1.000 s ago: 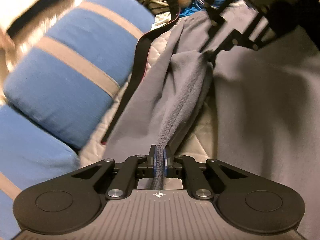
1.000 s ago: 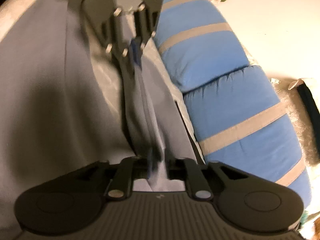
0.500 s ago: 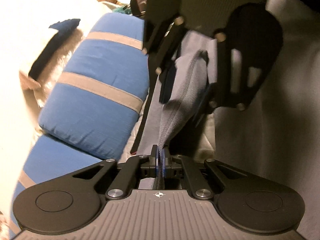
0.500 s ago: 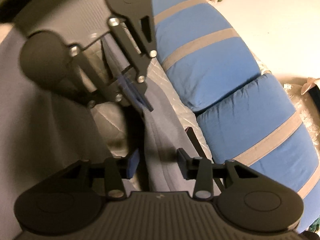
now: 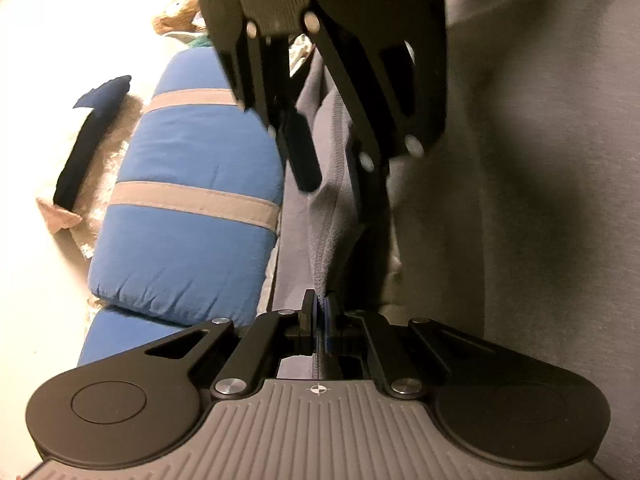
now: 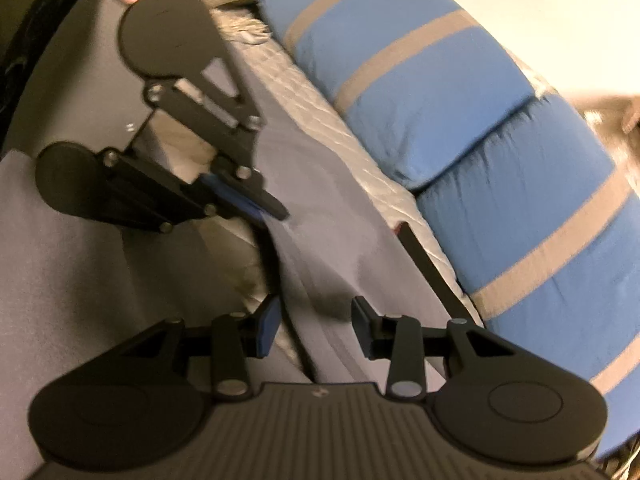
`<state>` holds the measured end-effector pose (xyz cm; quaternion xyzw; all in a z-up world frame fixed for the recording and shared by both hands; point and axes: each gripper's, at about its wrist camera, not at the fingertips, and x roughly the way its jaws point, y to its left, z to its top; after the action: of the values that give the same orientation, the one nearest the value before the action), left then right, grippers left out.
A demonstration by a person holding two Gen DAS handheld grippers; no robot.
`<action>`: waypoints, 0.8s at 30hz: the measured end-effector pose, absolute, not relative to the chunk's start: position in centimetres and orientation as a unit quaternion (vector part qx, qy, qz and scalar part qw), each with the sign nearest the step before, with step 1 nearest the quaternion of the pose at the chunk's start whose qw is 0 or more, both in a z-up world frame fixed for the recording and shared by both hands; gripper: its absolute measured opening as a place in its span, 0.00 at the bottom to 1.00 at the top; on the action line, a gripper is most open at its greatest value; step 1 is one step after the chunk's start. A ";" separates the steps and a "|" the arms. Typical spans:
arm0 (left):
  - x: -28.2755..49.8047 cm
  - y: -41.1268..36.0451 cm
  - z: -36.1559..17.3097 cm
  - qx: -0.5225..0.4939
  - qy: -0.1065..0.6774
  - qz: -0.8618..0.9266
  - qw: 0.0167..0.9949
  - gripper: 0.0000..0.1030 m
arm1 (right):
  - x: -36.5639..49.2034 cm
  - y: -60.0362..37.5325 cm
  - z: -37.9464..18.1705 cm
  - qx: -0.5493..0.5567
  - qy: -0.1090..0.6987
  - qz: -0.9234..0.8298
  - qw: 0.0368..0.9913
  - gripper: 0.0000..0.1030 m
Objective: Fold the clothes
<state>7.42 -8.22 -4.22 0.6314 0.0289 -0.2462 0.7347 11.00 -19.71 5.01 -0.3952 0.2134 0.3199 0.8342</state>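
Grey fleece garment [image 5: 540,200] with a stitched hem, lying spread over a pale quilted mattress cover [image 6: 320,92]; one hemmed edge is rising in a narrow ridge between the two hand-held tools, while the rest is lying flat to the side in both views.

Left gripper [image 5: 320,312], black two-finger tool with blue pads: its jaws are pressing together on the hem of the grey fleece garment, with the cloth pinched between the pads and running away from them. In the right wrist view the same tool [image 6: 272,212] is appearing upper left, tilted, its fingers meeting on the ridge of cloth.

Right gripper [image 6: 316,320], matching black tool: its jaws are standing apart, having just been opening, and the fold of grey fabric is passing through the gap without either pad pressing on it. In the left wrist view it [image 5: 332,164] is hanging just above the ridge, fingers pointing down on either side of the cloth.

Blue padded bolster cushions with grey bands [image 5: 192,208], two in a row, are lying just beside the garment along the mattress edge.

Black strap [image 6: 432,268], flat and narrow, is lying between garment and cushions.

Dark navy flat item [image 5: 88,140], on a pale fluffy surface beyond the cushions; its nature cannot be told.
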 end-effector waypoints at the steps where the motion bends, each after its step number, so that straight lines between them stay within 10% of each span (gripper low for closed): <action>1: 7.5 -8.2 -4.1 0.629 0.028 -0.242 0.739 0.03 | 11.2 -20.1 5.3 -0.391 0.217 0.316 0.837 0.53; 7: 8.0 -8.4 -3.1 0.606 0.027 -0.229 0.761 0.03 | 12.3 -20.4 5.5 -0.411 0.214 0.295 0.836 0.52; 13: 8.1 -8.5 -2.9 0.605 0.029 -0.233 0.761 0.03 | 12.6 -19.4 5.2 -0.434 0.195 0.286 0.831 0.10; 24: 8.9 -8.4 -1.3 0.546 0.123 -0.289 0.777 0.05 | 8.4 -19.1 -0.1 -0.560 0.142 0.286 0.765 0.02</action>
<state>8.86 -8.44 -1.33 0.5457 0.1235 -0.2886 0.7770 8.39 -19.06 -0.09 -0.5599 0.1423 0.2856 0.7647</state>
